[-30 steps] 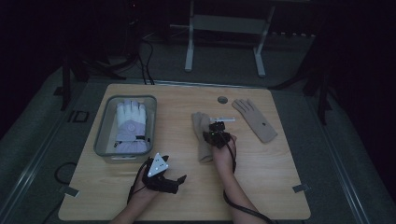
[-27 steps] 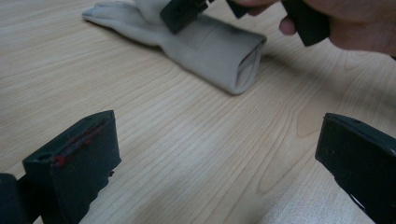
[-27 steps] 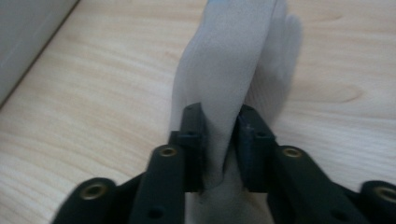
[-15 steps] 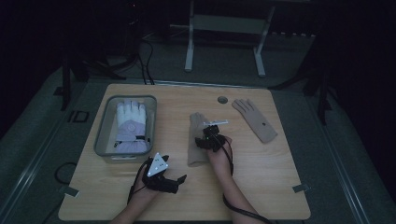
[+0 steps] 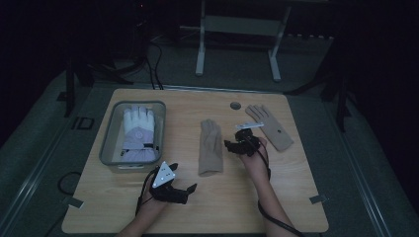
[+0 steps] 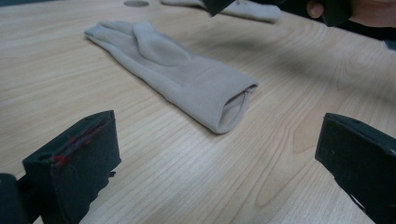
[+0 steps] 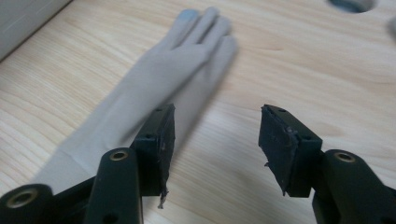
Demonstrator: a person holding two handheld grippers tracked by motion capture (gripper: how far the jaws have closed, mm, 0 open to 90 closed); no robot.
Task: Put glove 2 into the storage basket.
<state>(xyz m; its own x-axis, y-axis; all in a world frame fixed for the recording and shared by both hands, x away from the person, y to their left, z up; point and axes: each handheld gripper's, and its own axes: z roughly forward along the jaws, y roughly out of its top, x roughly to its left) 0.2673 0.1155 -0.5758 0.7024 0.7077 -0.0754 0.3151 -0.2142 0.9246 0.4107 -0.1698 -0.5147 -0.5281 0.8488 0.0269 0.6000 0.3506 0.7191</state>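
A beige glove [image 5: 210, 147] lies flat mid-table, fingers pointing away, cuff toward me. My right gripper [image 5: 233, 145] hovers just right of it, open and holding nothing. In the right gripper view [image 7: 215, 126] its left jaw overlaps the glove [image 7: 154, 79]. My left gripper [image 5: 189, 188] rests near the front edge, open wide and empty. In the left gripper view [image 6: 215, 135] it faces the glove's open cuff [image 6: 177, 70]. A second beige glove [image 5: 271, 127] lies at the back right. A white and lavender glove [image 5: 138, 133] is in the grey bin [image 5: 107, 148].
The bin stands at the table's left. A round cable hole [image 5: 235, 105] sits near the far edge. Bare wood lies along the front and right of the table [image 5: 291, 197]. Cables trail from both grippers.
My right gripper moved left over the middle beige glove, then drew back to the right of it. The glove lies about where it was. The left gripper has stayed put.
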